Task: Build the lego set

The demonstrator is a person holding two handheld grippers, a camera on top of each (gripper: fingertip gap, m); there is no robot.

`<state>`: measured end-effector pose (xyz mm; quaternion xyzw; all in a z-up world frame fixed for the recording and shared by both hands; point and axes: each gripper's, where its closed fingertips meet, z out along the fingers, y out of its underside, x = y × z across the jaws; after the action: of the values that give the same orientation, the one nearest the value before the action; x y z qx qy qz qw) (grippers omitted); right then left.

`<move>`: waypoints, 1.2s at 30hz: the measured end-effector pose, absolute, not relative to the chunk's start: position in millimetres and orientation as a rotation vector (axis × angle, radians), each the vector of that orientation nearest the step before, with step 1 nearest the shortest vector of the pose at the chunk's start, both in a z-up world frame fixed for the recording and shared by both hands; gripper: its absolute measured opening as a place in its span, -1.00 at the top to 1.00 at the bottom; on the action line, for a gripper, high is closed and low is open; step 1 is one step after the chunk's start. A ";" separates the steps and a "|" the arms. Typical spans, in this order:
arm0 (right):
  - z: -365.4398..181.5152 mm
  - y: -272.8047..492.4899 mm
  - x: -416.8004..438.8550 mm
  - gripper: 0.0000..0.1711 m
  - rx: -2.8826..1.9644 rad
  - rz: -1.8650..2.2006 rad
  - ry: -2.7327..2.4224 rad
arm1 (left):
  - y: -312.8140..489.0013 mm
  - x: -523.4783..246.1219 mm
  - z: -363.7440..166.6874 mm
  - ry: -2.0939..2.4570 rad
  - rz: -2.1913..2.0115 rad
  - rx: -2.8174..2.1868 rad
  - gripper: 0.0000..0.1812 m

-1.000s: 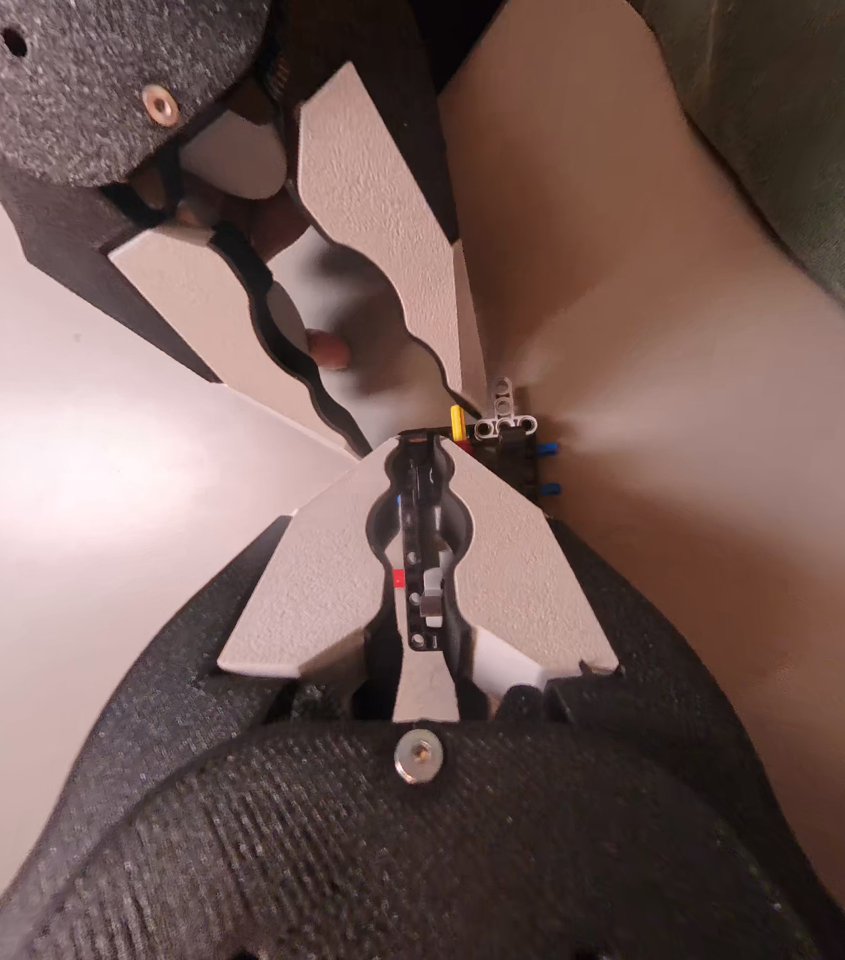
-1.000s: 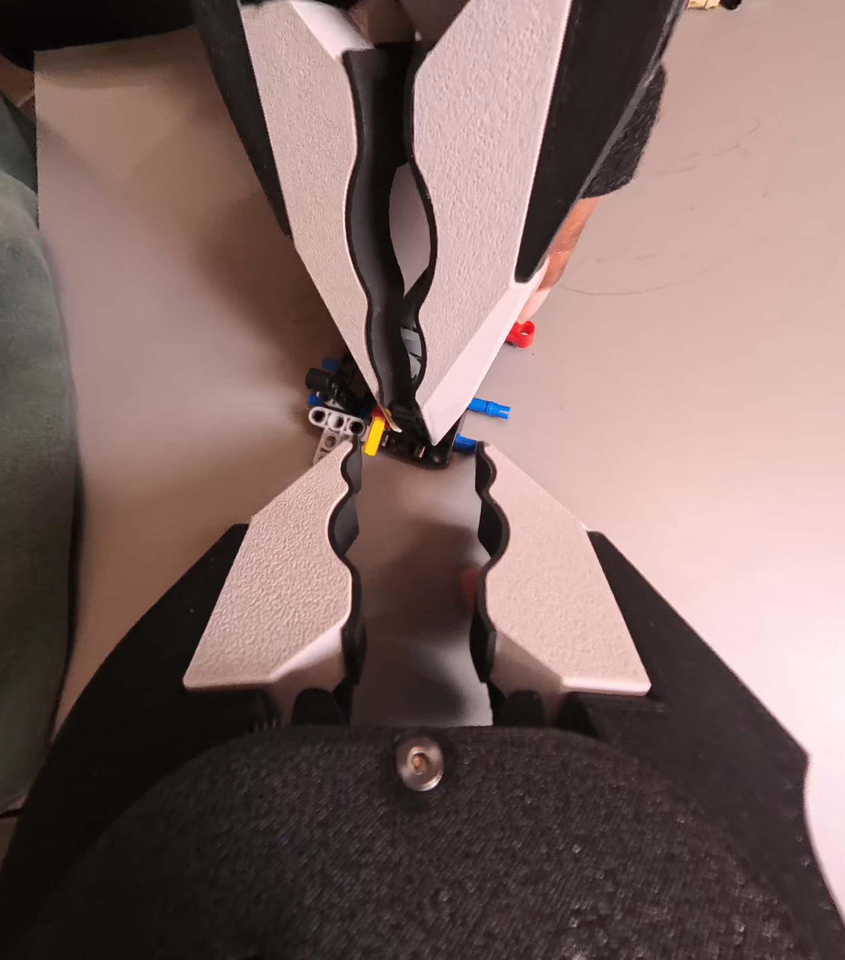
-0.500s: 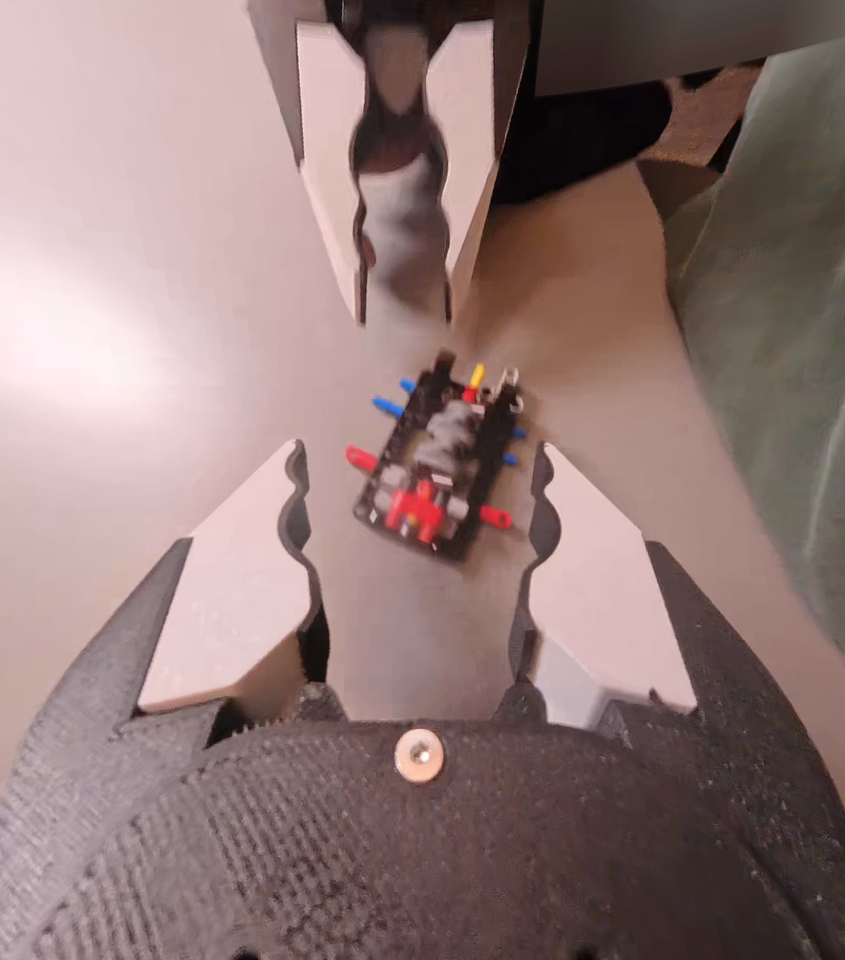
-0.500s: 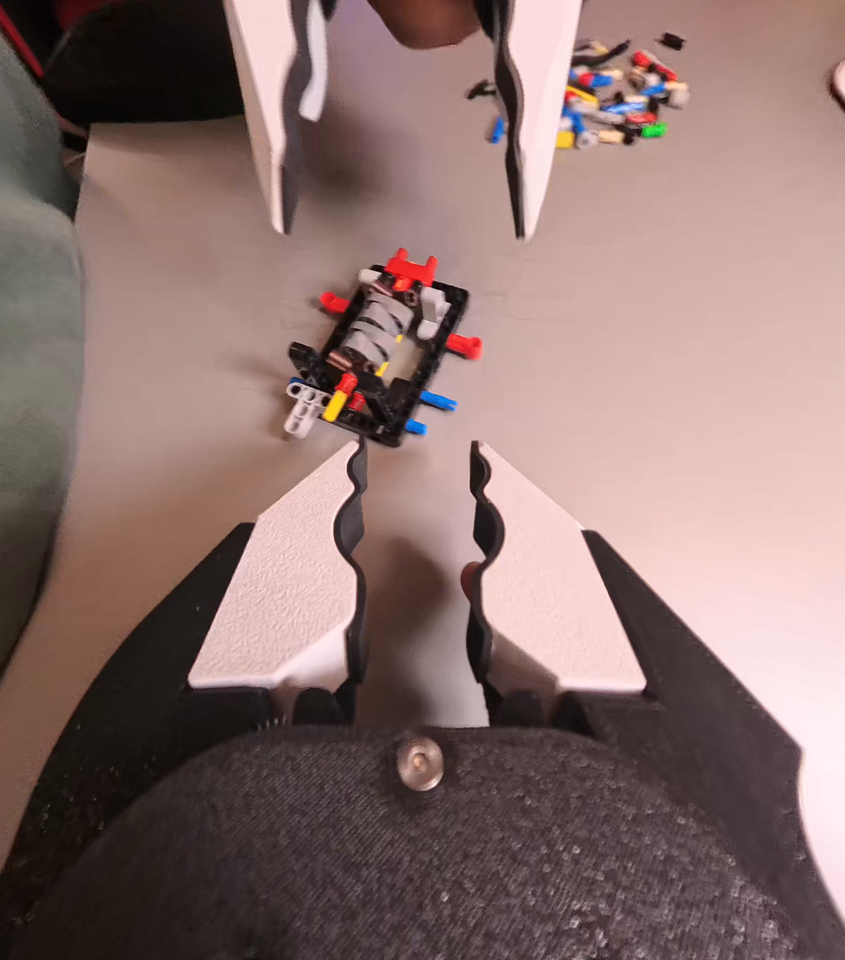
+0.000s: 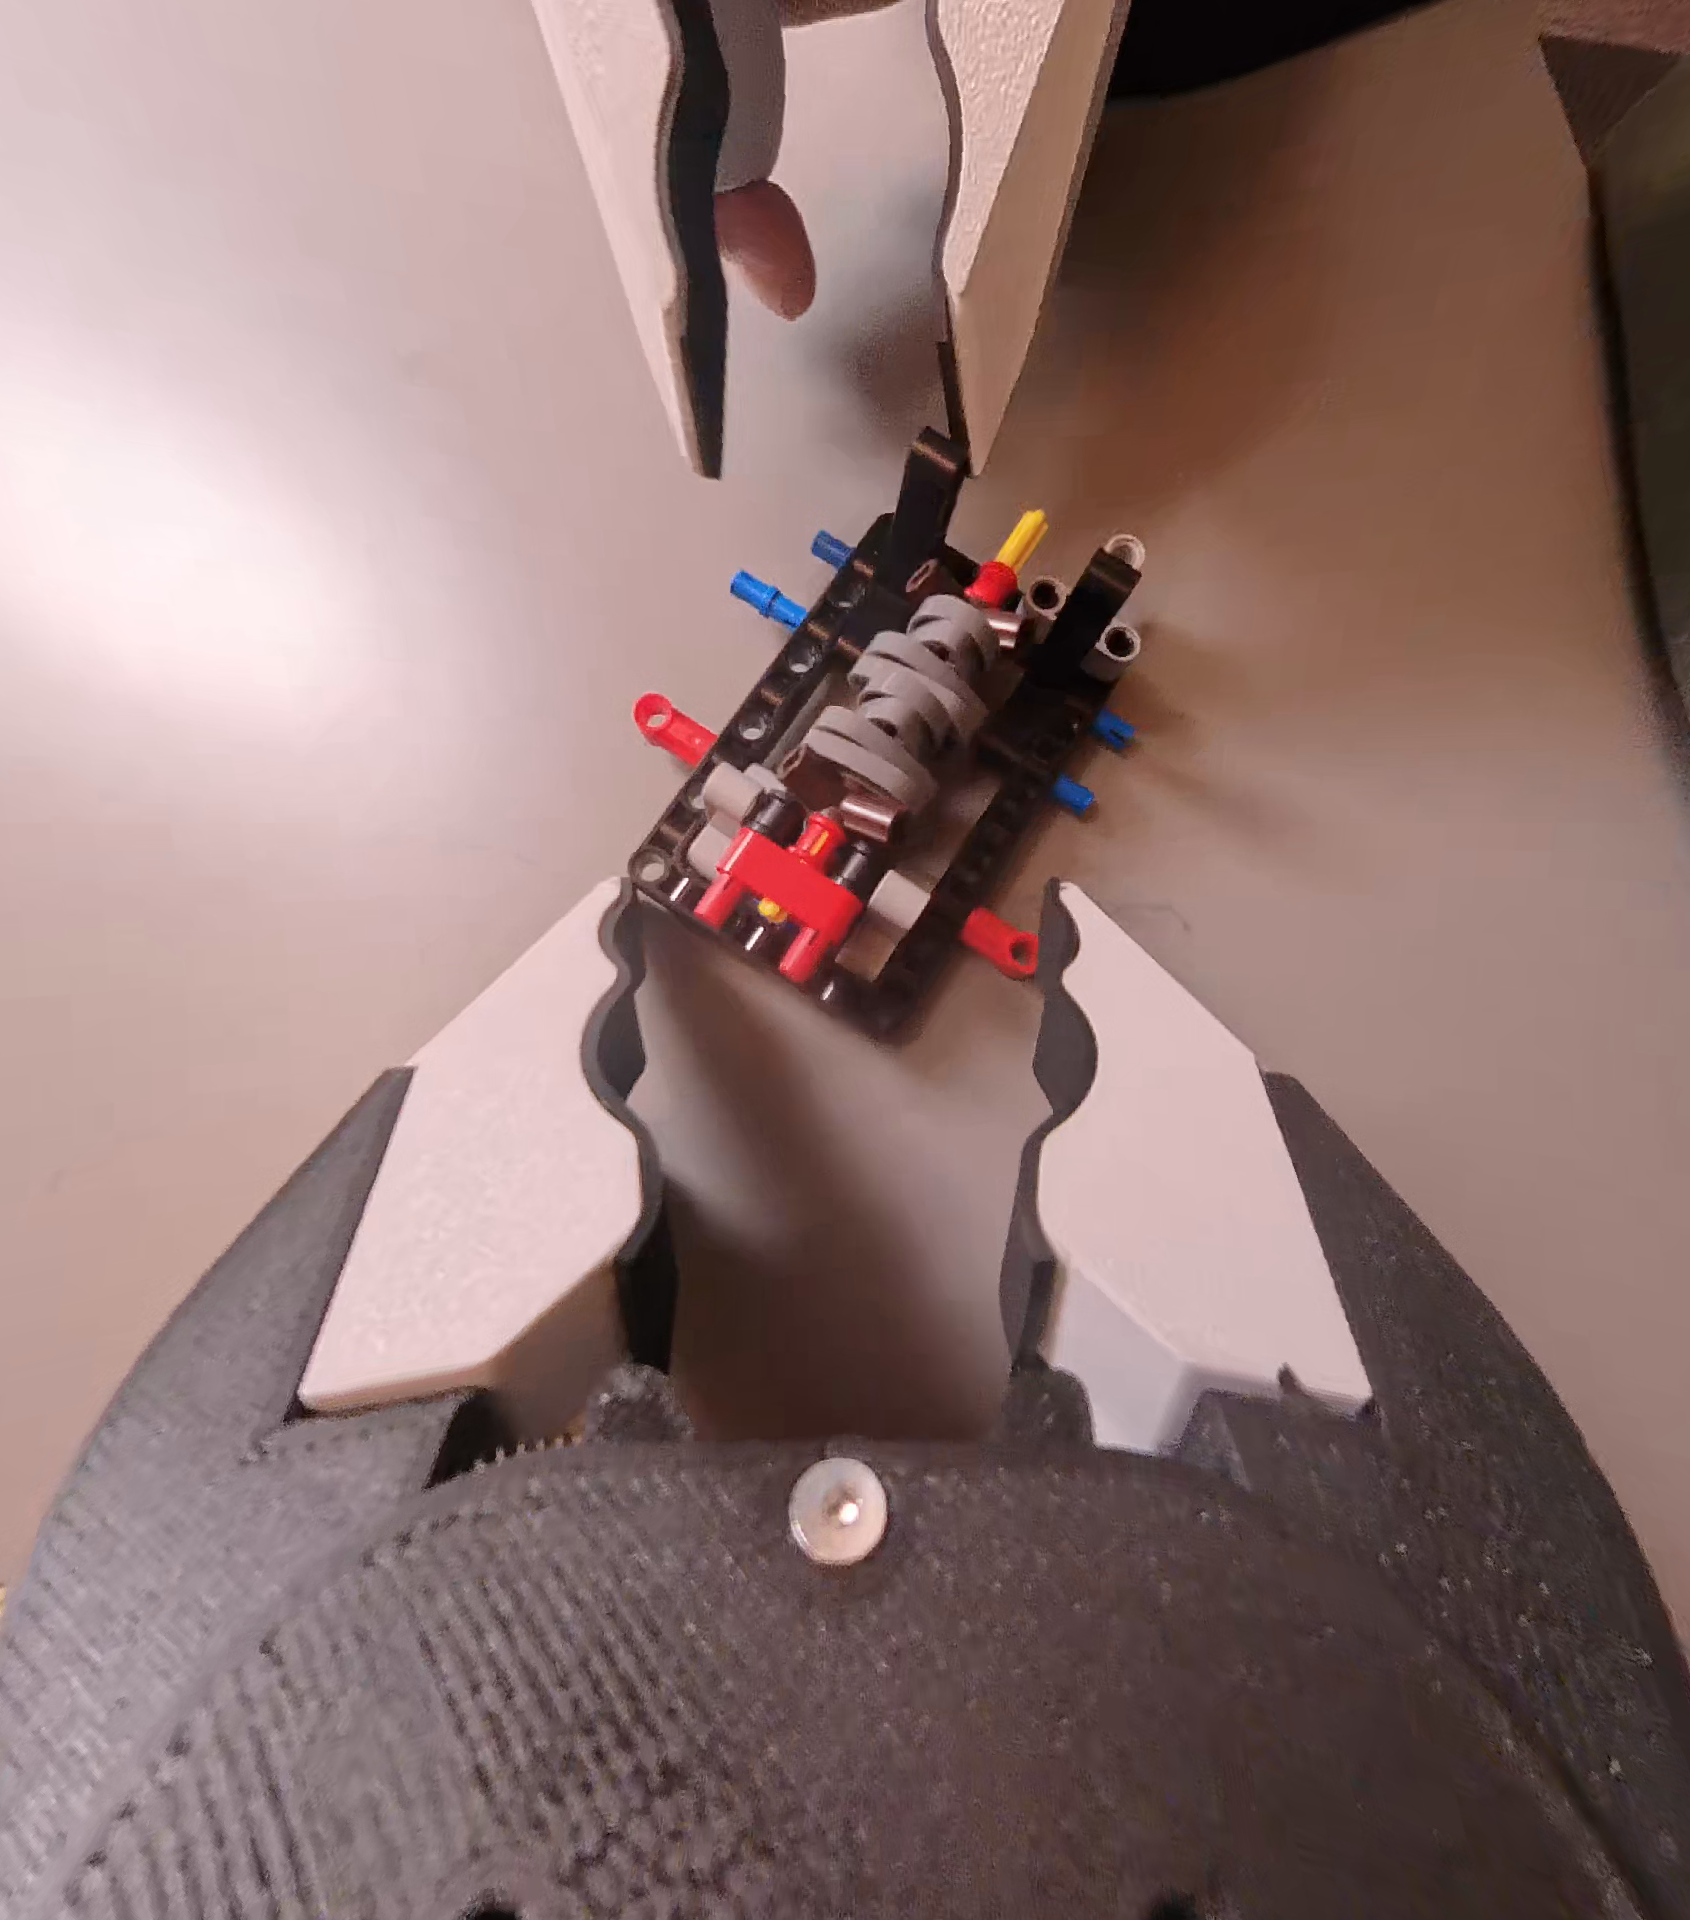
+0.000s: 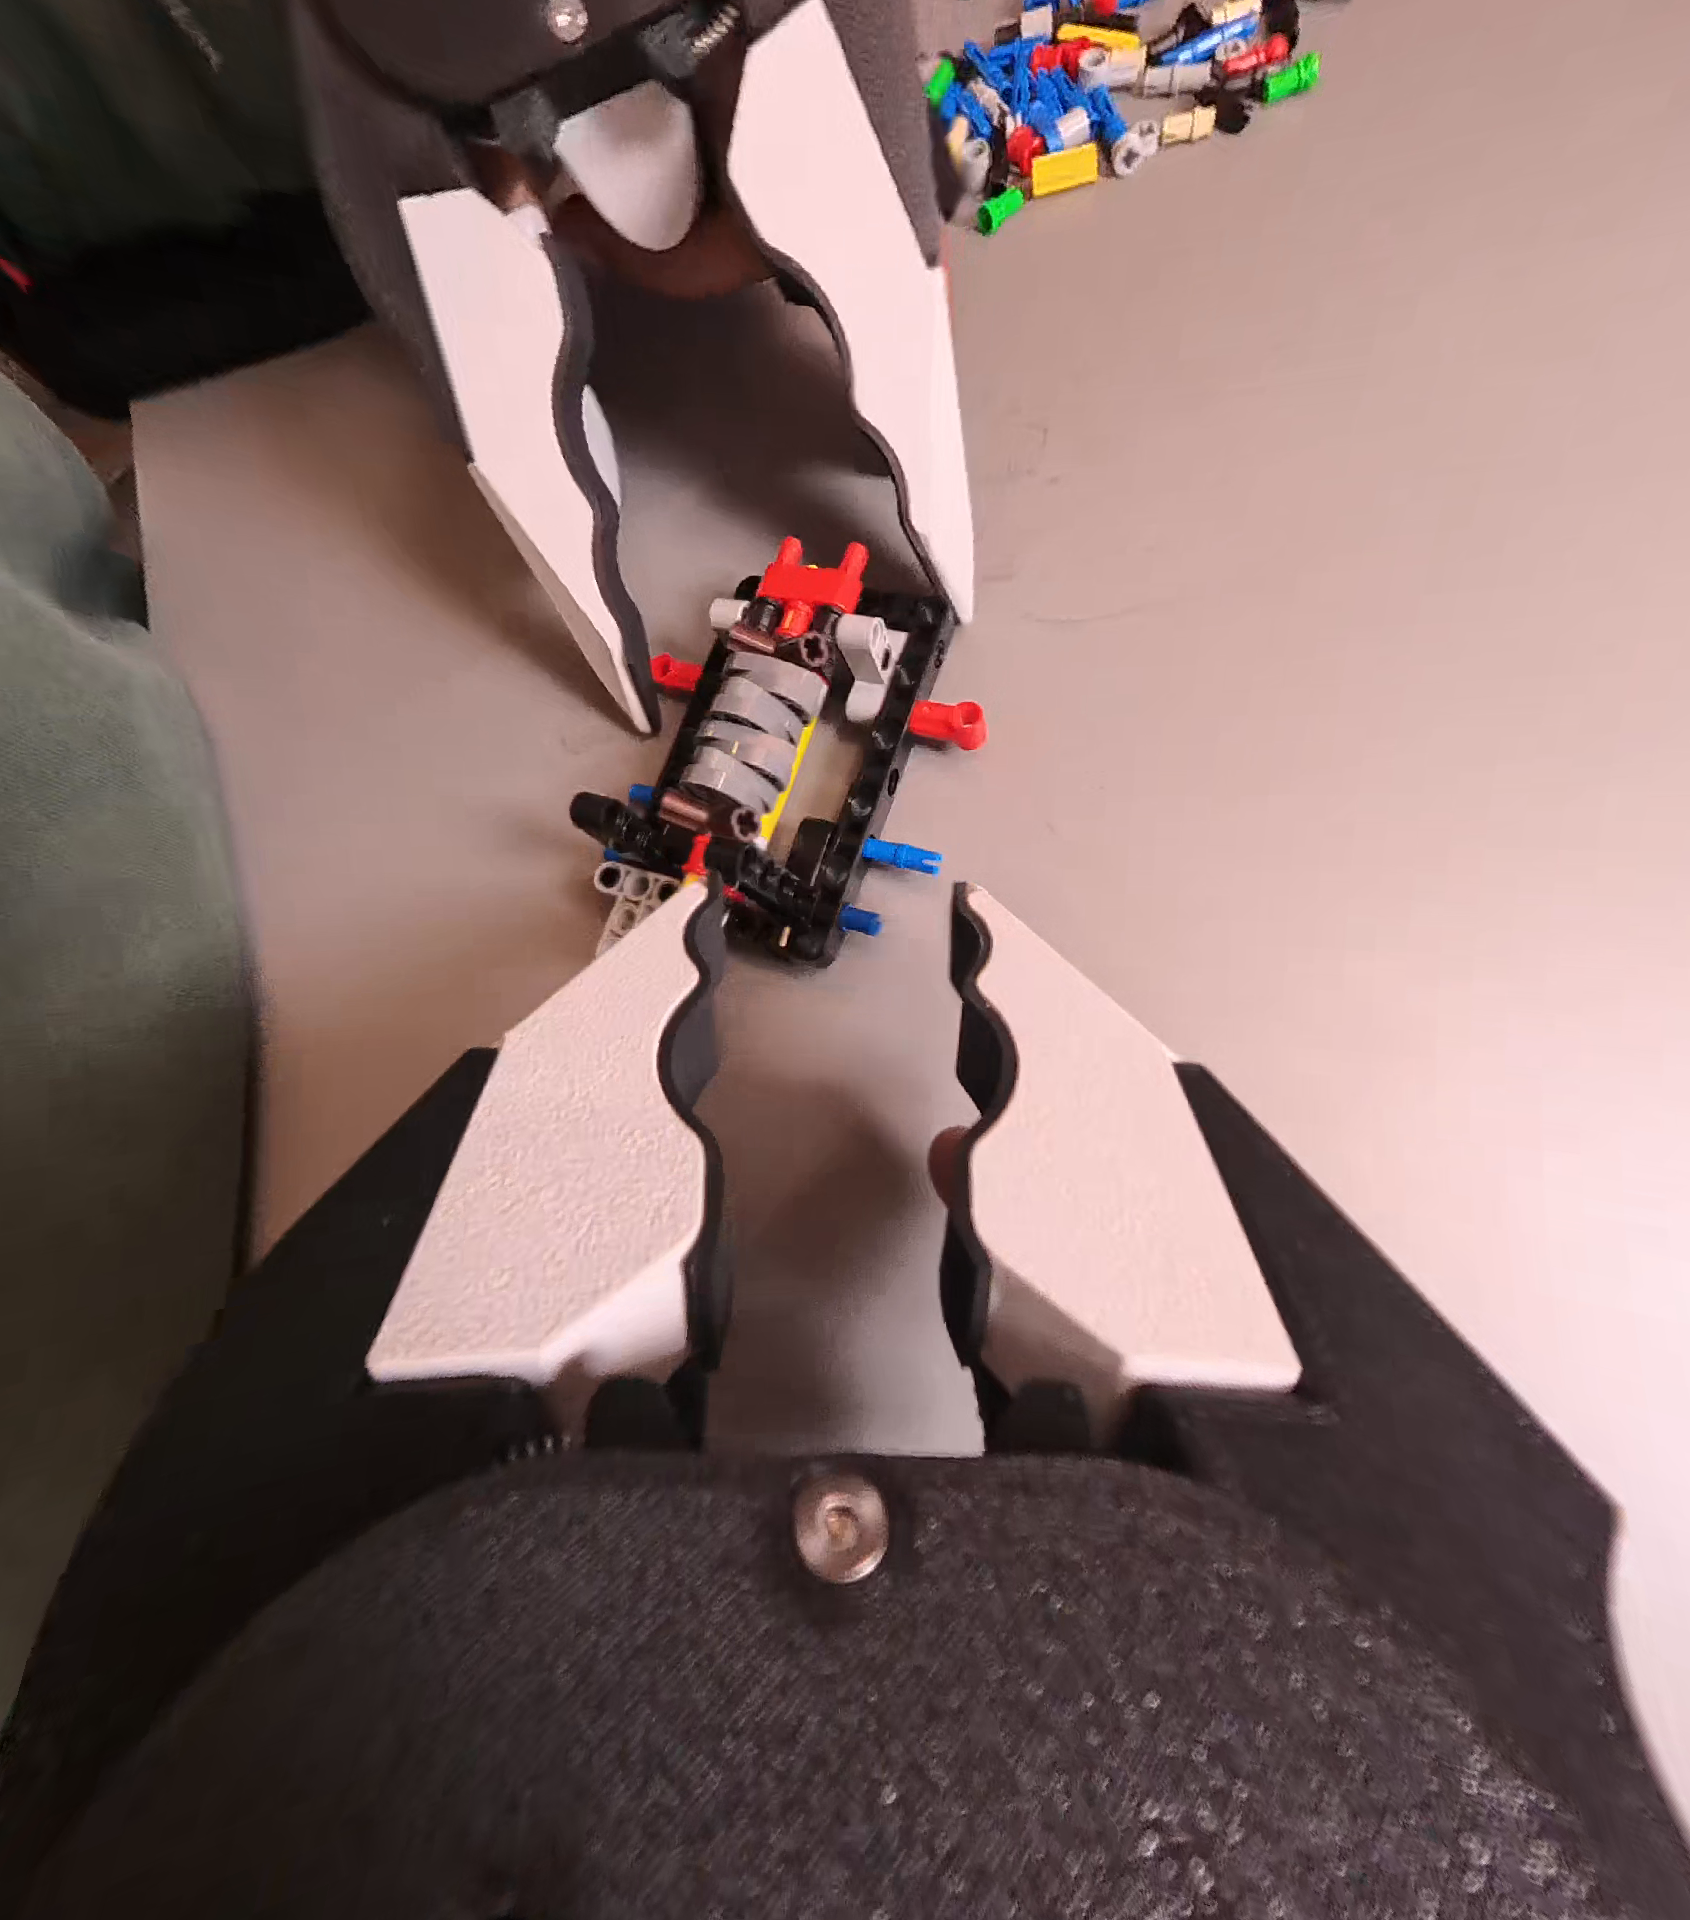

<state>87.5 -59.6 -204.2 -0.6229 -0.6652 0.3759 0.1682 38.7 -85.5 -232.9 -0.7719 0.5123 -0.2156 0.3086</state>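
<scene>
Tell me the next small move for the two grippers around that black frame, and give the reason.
Probably close the left gripper on the near end of the black frame to steady it. Both grippers are open, the frame lies loose on the table between them, and the right gripper holds nothing to add yet.

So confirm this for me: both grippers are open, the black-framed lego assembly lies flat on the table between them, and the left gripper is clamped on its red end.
Not clamped. The left wrist view shows the left gripper open, its fingertips flanking the red end of the lego assembly without gripping it. The rest holds: the right gripper is open and the assembly lies flat on the table.
</scene>
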 end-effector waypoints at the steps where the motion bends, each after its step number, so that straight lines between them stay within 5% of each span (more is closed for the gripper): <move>1: -205.7 -58.8 87.4 0.46 -1.799 1.072 -1.889 | -87.1 37.5 -232.7 1.356 -0.561 -2.046 0.17; 14: -218.8 -79.8 85.7 0.11 -1.841 1.077 -2.091 | -82.5 56.6 -231.2 1.423 -0.549 -1.981 -0.04; 36: -216.3 -73.7 78.3 0.23 -1.790 1.178 -2.139 | -89.1 61.3 -226.9 1.379 -0.706 -2.035 0.01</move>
<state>78.3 -73.7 -216.3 -0.5901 -0.7054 0.3886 0.0568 61.3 -89.1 -226.9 -0.7620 0.5163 -0.2645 0.2877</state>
